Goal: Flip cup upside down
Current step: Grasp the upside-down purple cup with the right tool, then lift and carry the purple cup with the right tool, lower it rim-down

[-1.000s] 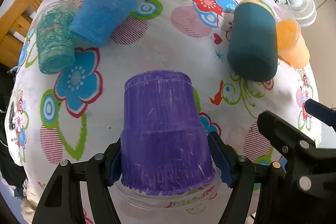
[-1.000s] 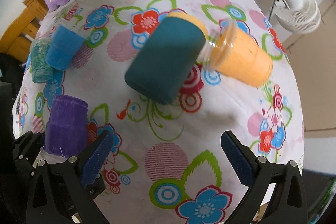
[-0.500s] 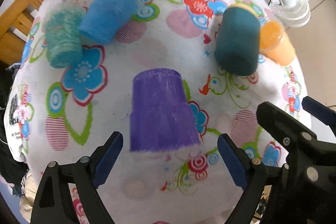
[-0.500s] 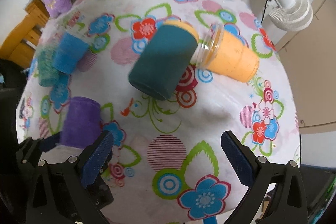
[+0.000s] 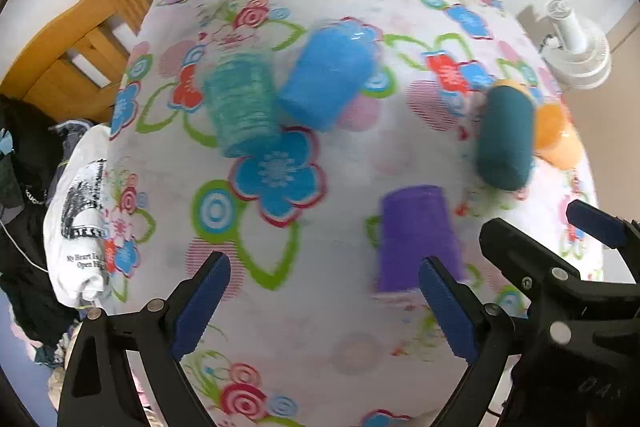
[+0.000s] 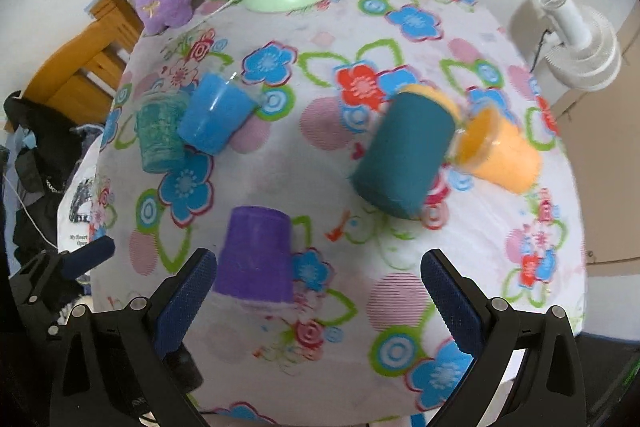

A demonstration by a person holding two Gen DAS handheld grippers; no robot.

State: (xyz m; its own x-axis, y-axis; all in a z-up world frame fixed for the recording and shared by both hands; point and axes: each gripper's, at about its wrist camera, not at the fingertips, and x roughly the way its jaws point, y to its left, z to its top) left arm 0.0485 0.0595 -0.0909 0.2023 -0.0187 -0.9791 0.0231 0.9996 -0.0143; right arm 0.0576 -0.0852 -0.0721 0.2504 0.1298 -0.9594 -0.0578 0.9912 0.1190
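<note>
The left gripper hovers with fingers spread wide, empty. The right gripper (likewise spread, empty) hovers alongside. The purple cup stands upside down on the tablecloth, just ahead of the right gripper's left finger.

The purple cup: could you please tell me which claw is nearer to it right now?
Left. The left claw is open with the purple cup just past its right finger. The right claw is also open, with the cup just beyond its left finger, slightly farther off.

White cloth: "My Heart...", "Open..." — partly legible, blurred.
</note>
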